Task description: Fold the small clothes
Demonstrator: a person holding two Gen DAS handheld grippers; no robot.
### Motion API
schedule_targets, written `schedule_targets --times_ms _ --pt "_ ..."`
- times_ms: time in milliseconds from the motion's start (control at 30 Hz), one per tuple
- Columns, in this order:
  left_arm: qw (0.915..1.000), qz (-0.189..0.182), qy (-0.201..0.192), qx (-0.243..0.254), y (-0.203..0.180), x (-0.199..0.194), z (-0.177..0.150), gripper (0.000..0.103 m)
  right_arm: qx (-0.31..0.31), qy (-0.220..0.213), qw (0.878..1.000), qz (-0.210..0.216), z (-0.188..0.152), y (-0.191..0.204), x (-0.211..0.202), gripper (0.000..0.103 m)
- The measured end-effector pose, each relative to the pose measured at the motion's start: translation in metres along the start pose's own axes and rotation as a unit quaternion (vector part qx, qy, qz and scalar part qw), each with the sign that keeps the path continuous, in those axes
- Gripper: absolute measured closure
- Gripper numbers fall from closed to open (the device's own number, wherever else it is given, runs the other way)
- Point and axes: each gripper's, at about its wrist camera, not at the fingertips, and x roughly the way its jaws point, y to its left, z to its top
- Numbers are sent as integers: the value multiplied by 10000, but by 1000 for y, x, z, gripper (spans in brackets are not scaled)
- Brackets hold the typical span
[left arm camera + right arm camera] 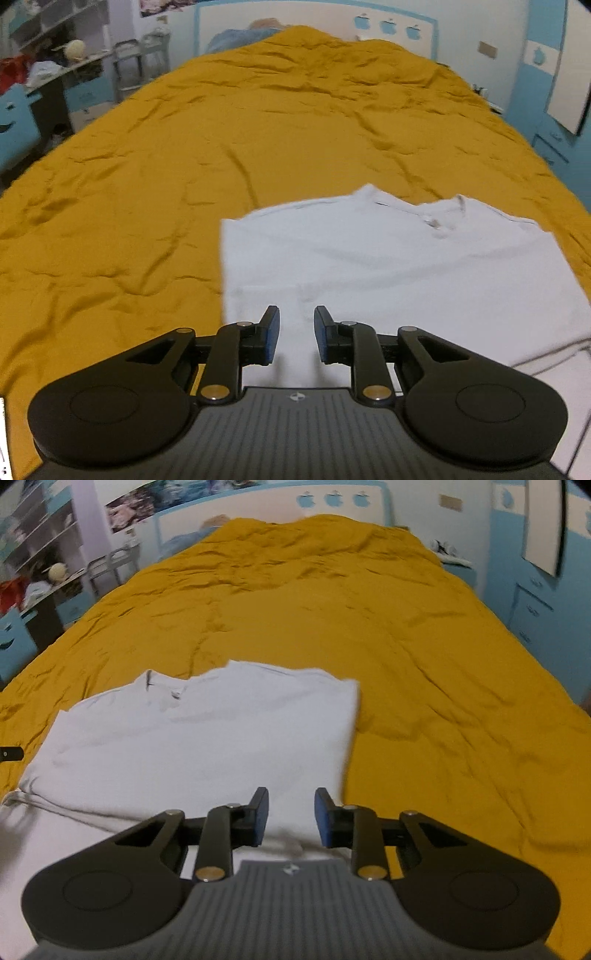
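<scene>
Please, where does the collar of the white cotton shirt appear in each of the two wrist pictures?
Left wrist view: the collar of the white cotton shirt lies right of centre, at the shirt's far edge.
Right wrist view: the collar lies left of centre, again at the far edge.
Shared landmark: the wrinkled mustard-yellow bedspread under the shirt.

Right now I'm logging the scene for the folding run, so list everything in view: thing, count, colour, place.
shirt: one, white, lying partly folded on the bedspread, collar at its far edge.
bedspread: one, mustard yellow, wrinkled, covering the bed.
pillow: one, blue, at the bed's far end.
desk: one, dark, far left, cluttered.
apple stickers: three, blue, on the far wall.
left gripper: one, black with blue pads, open over the shirt's near edge, nothing between the pads.
right gripper: one, black with blue pads, open over the shirt's near right corner.
</scene>
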Motion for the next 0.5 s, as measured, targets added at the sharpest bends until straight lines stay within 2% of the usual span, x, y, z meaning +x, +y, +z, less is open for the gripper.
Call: schedule_targets --times_ms 100,200,333,500 --pt "9997 -41 218 69 -5 17 -10 77 -229 117 9996 -107 2 7 24 80" --pt "9984 35 516 236 -6 34 -29 74 -200 595 9977 -246 -11 3 49 80" --pt "9975 156 434 532 -14 39 -40 74 -152 461 9988 -15 -36 -12 54 81" --pt "9964 240 465 660 -19 40 -38 74 -106 617 9980 -67 -32 -11 59 81"
